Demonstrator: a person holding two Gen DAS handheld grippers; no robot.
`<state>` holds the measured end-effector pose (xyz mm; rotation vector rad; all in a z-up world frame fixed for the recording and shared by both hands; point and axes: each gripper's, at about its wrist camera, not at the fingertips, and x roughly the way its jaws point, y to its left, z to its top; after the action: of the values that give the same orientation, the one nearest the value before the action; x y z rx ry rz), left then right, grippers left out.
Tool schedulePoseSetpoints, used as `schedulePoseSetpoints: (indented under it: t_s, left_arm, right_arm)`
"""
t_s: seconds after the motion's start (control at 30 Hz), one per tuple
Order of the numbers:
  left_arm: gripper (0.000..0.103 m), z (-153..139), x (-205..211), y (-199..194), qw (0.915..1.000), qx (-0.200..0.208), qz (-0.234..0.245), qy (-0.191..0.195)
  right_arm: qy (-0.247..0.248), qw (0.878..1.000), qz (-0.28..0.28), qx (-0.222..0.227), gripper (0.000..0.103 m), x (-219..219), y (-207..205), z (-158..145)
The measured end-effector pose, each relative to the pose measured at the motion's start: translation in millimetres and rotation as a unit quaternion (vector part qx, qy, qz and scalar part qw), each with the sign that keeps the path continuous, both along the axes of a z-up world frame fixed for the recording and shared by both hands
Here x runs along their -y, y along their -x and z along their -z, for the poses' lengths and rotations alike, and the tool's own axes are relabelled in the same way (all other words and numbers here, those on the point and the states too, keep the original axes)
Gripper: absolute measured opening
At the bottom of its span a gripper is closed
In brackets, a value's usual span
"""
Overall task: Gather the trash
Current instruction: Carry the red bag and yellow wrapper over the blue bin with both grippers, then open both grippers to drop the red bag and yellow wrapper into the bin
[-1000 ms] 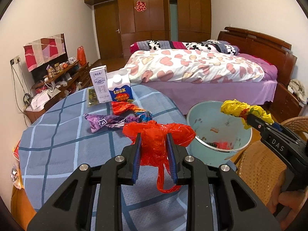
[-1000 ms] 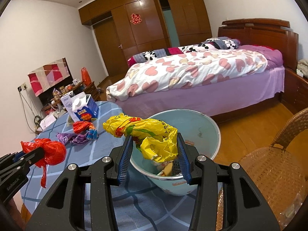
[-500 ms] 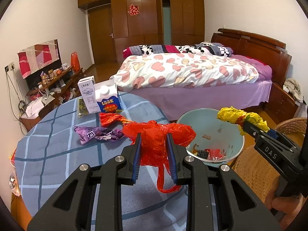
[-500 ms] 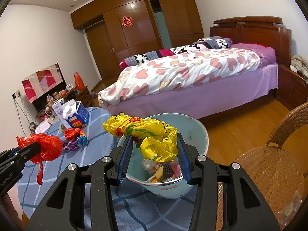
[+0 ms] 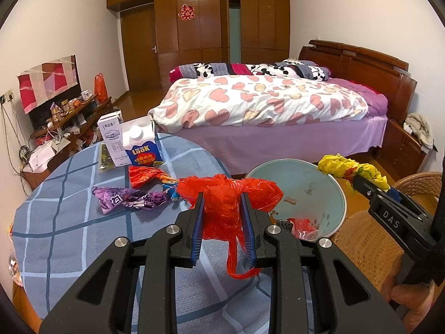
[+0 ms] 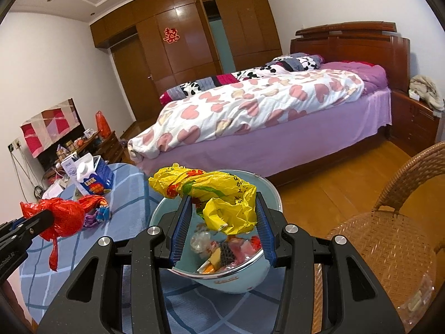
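While right tongs [image 6: 219, 222] pinch yellow bag [image 6: 211, 194] over bin [image 6: 274, 194] | we see left tongs [image 5: 222, 222] clamp red bag [image 5: 228, 194] beside it; right nearer

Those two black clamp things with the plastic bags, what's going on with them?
A person is clearing rubbish off the table. The left gripper is shut on a crumpled red bag; the right gripper holds a yellow bag over the pale blue bin. Wrappers and two cartons remain on the table.
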<state>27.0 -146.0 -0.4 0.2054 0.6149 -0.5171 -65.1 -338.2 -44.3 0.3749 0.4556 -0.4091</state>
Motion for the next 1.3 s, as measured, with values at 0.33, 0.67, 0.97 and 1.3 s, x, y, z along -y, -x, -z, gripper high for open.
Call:
schedulePoseSetpoints:
  t_s: [0.33,0.67,0.97,1.3]
  left_arm:
    - [0.025,3.0,14.2,-10.8,1.0,-0.005,0.005,0.002]
    - [0.025,11.2,42.7,-29.0,0.9995,-0.024,0.015,0.013]
    - [0.025,29.9,74.6,-36.1,0.999,-0.034,0.028,-0.008]
    - [0.025,50.3,100.6,-45.3,0.9973,-0.061,0.038,-0.016]
  right_arm:
    - [0.01,1.0,0.015,-0.004,0.045,8.6,-7.9,2.2]
    - [0.02,0.999,0.032,-0.016,0.045,18.0,-27.8,7.5]
    - [0.006,0.998,0.047,-0.05,0.045,33.0,-39.9,32.5]
    - [-0.008,0.996,0.054,-0.069,0.046,45.6,-49.0,49.5]
